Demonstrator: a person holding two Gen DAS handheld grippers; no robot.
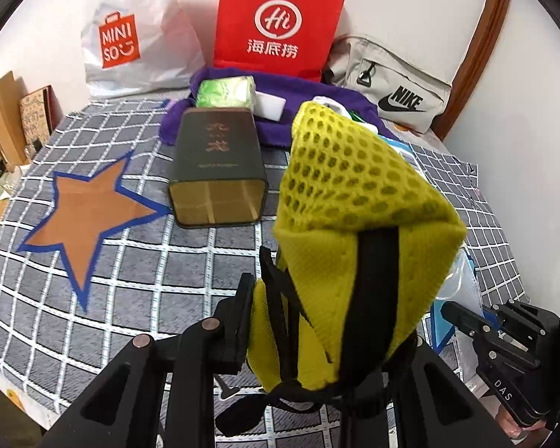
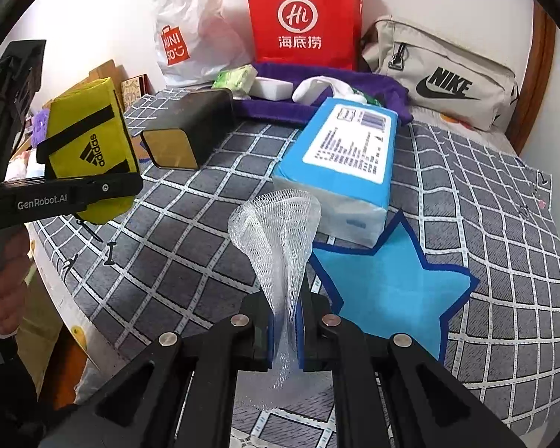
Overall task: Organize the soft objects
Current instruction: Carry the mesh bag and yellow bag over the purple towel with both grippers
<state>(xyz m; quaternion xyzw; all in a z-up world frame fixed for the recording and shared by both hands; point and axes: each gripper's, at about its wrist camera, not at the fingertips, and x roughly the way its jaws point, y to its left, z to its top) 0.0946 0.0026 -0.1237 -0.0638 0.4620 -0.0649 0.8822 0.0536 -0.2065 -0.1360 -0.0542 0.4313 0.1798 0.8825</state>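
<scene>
My left gripper (image 1: 317,332) is shut on a yellow mesh Adidas pouch (image 1: 354,216) with black straps, held above the checked cloth; the pouch also shows in the right wrist view (image 2: 89,142) at the left. My right gripper (image 2: 283,332) is shut on a white foam net sleeve (image 2: 280,239) that fans out upward above the cloth. A blue tissue pack (image 2: 339,160) lies just beyond a blue star patch (image 2: 388,291). An orange star patch (image 1: 89,216) lies left of the left gripper.
A dark tin box (image 1: 216,164) lies on its side mid-table. Behind it a purple towel (image 1: 310,93) carries a green packet (image 1: 224,91), a white block (image 2: 270,87) and a white sock (image 2: 317,87). A Miniso bag (image 1: 130,33), red paper bag (image 1: 280,18) and Nike pouch (image 1: 395,82) line the wall.
</scene>
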